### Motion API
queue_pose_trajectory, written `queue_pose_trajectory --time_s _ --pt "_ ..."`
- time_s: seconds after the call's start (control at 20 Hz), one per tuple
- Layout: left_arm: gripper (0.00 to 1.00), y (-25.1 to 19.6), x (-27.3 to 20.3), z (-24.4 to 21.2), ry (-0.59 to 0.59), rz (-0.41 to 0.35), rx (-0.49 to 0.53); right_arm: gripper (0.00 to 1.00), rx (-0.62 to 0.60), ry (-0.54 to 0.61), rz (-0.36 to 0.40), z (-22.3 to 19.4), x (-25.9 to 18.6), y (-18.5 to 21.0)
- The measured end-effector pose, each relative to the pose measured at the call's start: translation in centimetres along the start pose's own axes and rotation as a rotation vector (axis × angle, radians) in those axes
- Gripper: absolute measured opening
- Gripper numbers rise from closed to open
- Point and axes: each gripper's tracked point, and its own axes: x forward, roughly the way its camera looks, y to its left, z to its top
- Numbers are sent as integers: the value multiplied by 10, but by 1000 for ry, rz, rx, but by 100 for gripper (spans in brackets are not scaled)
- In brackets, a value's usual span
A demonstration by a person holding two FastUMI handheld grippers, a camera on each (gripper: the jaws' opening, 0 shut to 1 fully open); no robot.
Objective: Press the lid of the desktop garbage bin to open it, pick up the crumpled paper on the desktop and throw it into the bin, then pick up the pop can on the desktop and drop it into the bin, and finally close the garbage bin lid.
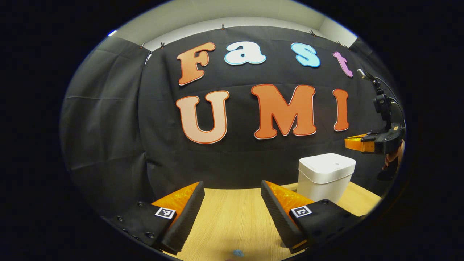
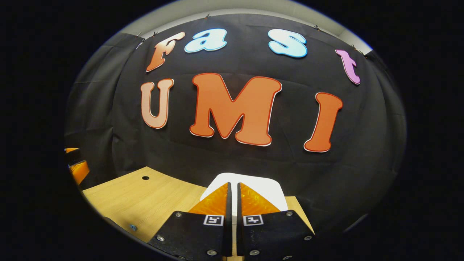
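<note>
bin lidded near table back edge; left gripper jaws wide, empty; right gripper jaws nearly closed, empty above lid.

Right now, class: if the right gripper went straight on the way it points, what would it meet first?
Probably the white bin's closed lid, just beyond the right gripper with its fingers together; depth is uncertain.

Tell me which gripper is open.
The left gripper: its fingers stand wide apart over the table. The right gripper has its fingers nearly together, above the bin.
</note>
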Motion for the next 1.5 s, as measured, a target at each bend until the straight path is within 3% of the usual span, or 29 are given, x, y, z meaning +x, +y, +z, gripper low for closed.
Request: queue_pose_trajectory --time_s 0.15,0.3,0.75,1.0,1.35,1.5 --pt "99 0 1 -2 8 19 3 2 32 18 42 -7 13 3" --pt "99 3 2 -5 18 44 8 1 33 41 20 -14 29 -6" --pt "99 5 3 -11 49 117 15 1 29 175 57 -58 58 -6" --pt "100 -5 2 -14 69 113 25 1 37 204 83 -75 61 -3" --pt "99 -25 -4 -14 74 93 42 1 42 219 51 -80 58 -4" --pt "100 -25 -8 -6 48 111 63 1 97 227 98 -78 59 -2"
